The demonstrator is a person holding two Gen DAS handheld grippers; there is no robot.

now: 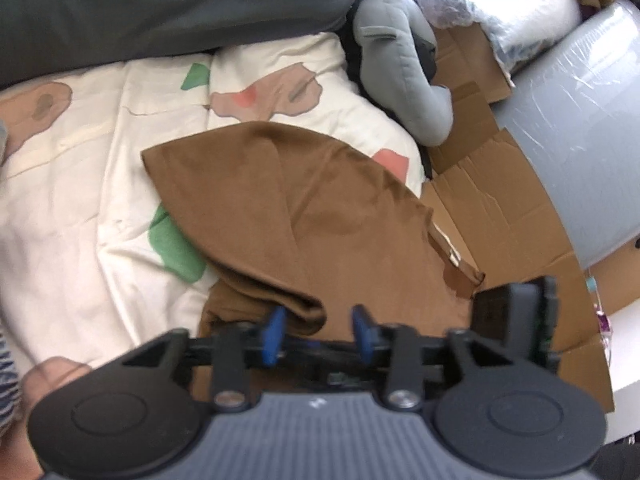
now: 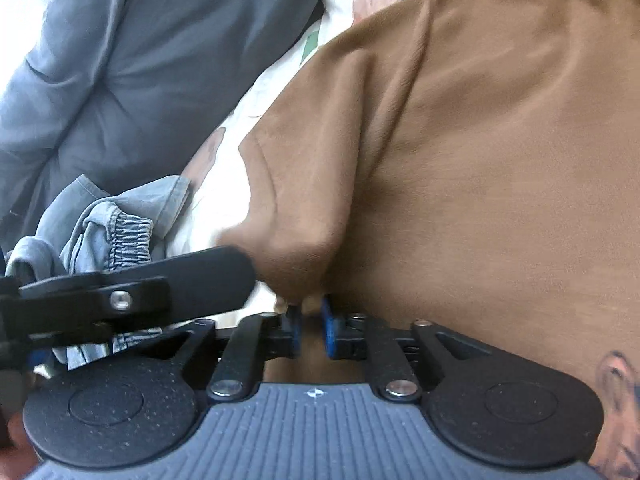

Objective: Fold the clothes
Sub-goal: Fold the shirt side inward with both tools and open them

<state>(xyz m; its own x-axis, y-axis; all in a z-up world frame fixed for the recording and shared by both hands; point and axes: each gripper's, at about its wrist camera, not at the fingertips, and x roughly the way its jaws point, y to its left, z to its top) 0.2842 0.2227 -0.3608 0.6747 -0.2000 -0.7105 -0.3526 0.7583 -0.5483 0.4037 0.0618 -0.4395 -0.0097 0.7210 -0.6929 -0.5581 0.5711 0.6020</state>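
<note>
Jaws of the left gripper [image 1: 320, 330] stand apart, a folded edge of the brown garment [image 1: 304, 208] lying between them on the patterned quilt [image 1: 80, 184]. Right wrist view: the right gripper [image 2: 310, 330] pinches the same garment's bunched corner beside grey-blue clothing [image 2: 116, 232].

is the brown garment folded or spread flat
Partly folded: the brown garment has one layer doubled over itself on the quilt, with a thick fold near the left gripper.

Soft daylight, blown-out glare top right (left view); motion blur, fisheye-bent edges.
</note>
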